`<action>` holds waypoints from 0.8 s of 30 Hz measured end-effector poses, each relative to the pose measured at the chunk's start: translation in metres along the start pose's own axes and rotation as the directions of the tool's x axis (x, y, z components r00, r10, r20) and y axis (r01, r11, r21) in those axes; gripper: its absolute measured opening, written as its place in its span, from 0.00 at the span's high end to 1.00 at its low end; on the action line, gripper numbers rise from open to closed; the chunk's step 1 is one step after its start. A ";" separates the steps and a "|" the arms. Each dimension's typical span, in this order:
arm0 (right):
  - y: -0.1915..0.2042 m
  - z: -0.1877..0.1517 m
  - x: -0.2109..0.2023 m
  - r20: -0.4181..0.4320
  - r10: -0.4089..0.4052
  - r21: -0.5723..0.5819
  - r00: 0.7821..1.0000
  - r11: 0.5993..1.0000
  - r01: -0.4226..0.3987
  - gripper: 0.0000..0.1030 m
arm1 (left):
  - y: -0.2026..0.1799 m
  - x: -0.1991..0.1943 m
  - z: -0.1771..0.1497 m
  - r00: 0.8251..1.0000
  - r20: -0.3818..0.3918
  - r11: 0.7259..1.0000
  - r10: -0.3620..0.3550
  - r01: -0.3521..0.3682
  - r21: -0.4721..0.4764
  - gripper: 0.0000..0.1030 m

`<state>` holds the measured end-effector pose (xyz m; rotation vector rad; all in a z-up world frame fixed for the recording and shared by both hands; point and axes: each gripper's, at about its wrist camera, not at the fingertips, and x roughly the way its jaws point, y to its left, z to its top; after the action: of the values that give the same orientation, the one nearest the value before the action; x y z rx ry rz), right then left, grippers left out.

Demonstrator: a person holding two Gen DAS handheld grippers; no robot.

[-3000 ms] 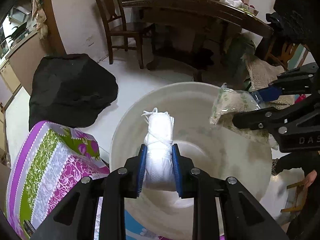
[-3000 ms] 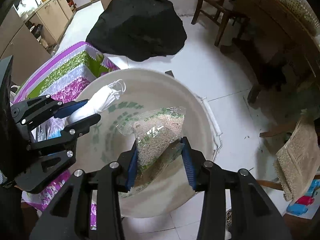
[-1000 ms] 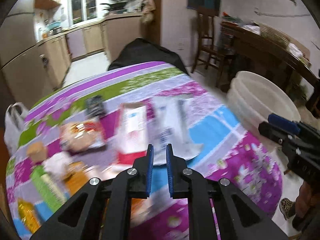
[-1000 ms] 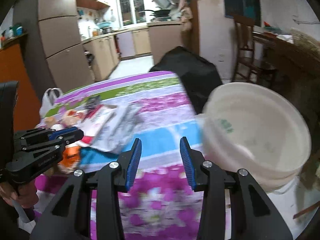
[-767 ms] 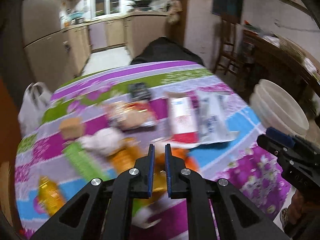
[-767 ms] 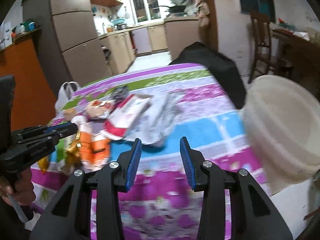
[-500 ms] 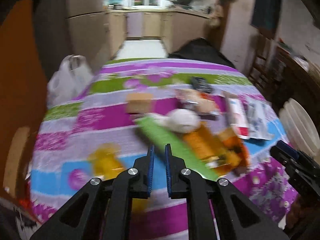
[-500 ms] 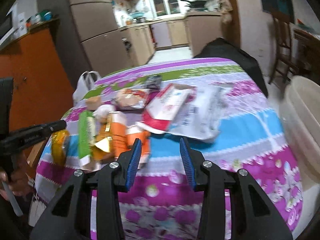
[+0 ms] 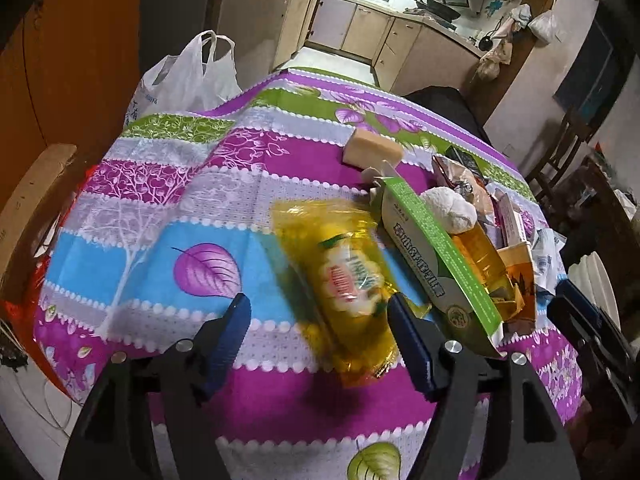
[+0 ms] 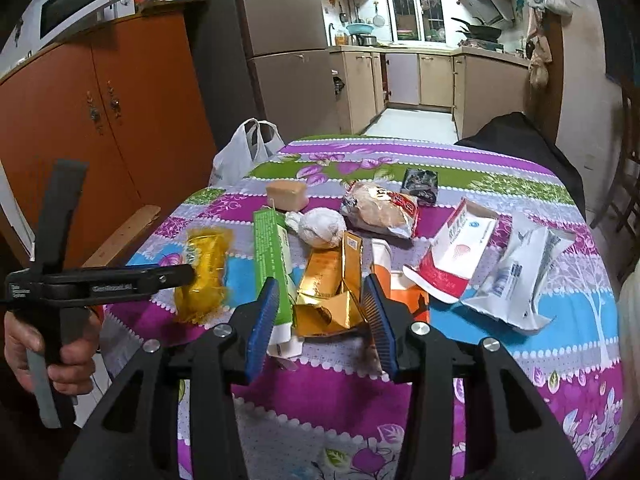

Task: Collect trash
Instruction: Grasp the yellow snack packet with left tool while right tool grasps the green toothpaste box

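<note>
Over the desk (image 9: 168, 264) near its left edge, the left claw (image 9: 320, 312) is spreading, a yellow packet (image 9: 348, 280) lying below between its tips, untouched. From the right wrist, the right claw (image 10: 320, 300) is opening above a gold wrapper (image 10: 332, 292) near the front edge.

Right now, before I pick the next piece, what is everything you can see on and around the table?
Yellow plastic packet: 1, left end, between left tool's opening fingers.
Long green carton: 1, beside packet.
Gold foil wrapper: 1, ahead of right tool.
White crumpled wad: 1, centre.
Tan block: 1, far side.
Red-and-white pouch: 1, right.
White plastic carrier bag: 1, beyond the table.
Left tool: opening.
Right tool: opening, empty.
</note>
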<state>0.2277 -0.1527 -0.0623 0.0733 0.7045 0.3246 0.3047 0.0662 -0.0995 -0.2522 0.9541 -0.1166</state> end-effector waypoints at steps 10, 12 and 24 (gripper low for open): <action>-0.001 -0.004 0.004 -0.023 -0.014 0.008 1.000 1.000 0.014 0.58 | -0.012 0.024 -0.001 1.000 0.013 1.000 -0.022 0.022 -0.011 0.45; 0.007 -0.001 0.007 -0.028 0.012 -0.030 1.000 0.999 -0.013 0.58 | -0.012 0.019 -0.005 0.999 0.020 0.999 -0.027 0.026 0.018 0.57; 0.037 0.019 0.085 -0.248 0.089 -0.278 0.965 0.947 -0.159 0.58 | 0.036 -0.008 -0.011 0.998 0.054 0.999 0.040 -0.039 -0.024 0.62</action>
<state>0.2908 -0.0894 -0.0940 -0.2094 0.8786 0.5641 0.2904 0.1006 -0.1092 -0.2565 0.9067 -0.0623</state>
